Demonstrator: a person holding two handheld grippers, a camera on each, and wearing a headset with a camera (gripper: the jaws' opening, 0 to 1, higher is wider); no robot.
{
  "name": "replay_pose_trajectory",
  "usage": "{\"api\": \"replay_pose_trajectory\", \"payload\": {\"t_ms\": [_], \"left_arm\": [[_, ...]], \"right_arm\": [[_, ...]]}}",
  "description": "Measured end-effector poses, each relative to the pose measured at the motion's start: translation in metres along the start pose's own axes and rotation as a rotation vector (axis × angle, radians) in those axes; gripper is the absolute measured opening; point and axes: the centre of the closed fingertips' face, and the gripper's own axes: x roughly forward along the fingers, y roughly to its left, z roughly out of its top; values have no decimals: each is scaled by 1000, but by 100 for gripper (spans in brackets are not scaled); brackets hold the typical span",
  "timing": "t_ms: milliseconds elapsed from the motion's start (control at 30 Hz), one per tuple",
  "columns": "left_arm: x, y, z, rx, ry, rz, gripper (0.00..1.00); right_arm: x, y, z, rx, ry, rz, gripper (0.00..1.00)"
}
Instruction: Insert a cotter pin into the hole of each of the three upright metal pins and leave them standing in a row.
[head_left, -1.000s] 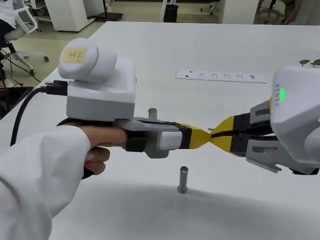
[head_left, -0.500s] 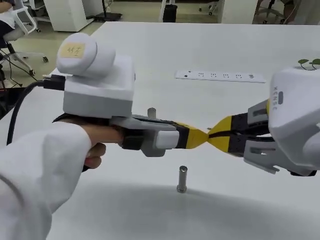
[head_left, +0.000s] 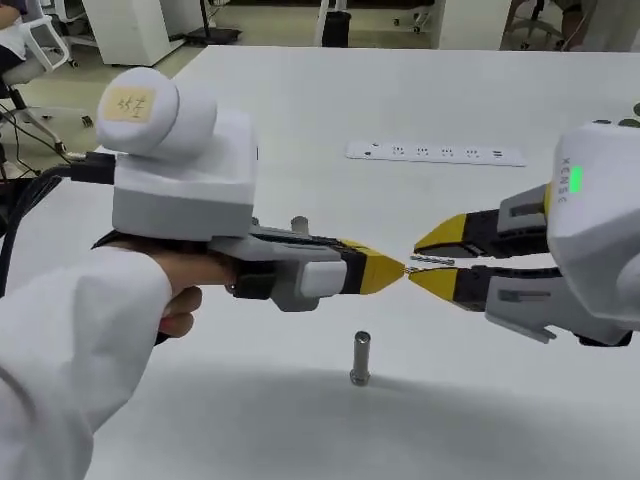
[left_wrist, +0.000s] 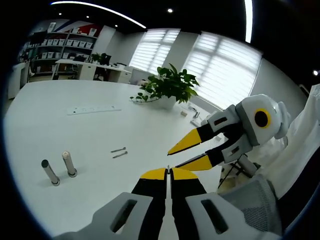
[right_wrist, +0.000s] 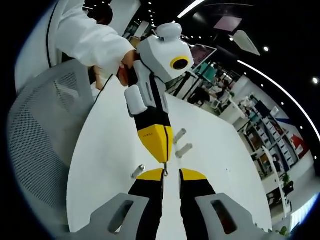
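— Steel nearest, is it?

— Yes; one upright metal pin (head_left: 360, 356) stands alone at the lower centre of the head view, on the white surface (head_left: 480, 410); at lower left a white sleeve (head_left: 70, 360) and a hand (head_left: 190, 290) carry the left gripper (head_left: 403, 270).

— Its jaws?

— Pressed together, yellow tips pointing toward the frame's right; in the right gripper view a thin cotter pin (right_wrist: 165, 171) pokes out of those tips, near the middle of the frame.

— And the right gripper (head_left: 413, 261)?

— At the right edge of the head view; jaws apart, tips just beside the left gripper's tip; a grey sliver shows in the gap, and I cannot tell whether it is the held cotter pin or something lying beyond.

— Farther back?

— The top of a second metal pin (head_left: 299, 223) peeks over the left gripper's body; in the left gripper view two metal pins (left_wrist: 69, 164) stand upright close together at lower left; two loose cotter pins (left_wrist: 119, 152) lie flat to their right; a power strip (head_left: 435, 153) lies in the upper half of the head view; a potted plant (left_wrist: 167, 87) sits at the surface's far edge, upper centre of the left gripper view.
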Motion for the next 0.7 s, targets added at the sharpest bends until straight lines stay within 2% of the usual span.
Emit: {"api": "replay_pose_trajectory", "payload": {"t_ms": [100,167,267,433,600,700], "left_arm": [[-3,-3,1,28,-3,-11,0],[-5,-3,2,65,-11,-10,0],[-7,-5,3,178,-16,-18,0],[-9,-9,3,309,-22,-34,0],[-10,-13,0,382,-14,-54,0],[-11,-16,2,416,-25,-68,0]], "right_arm": [[-1,-5,-3,27,-5,-7,5],[-1,-3,-2,69,-18,9,7],[-2,0,0,108,-37,39,9],[0,4,1,194,-68,94,10],[2,7,1,242,-90,135,9],[3,11,0,255,-89,156,9]]}}
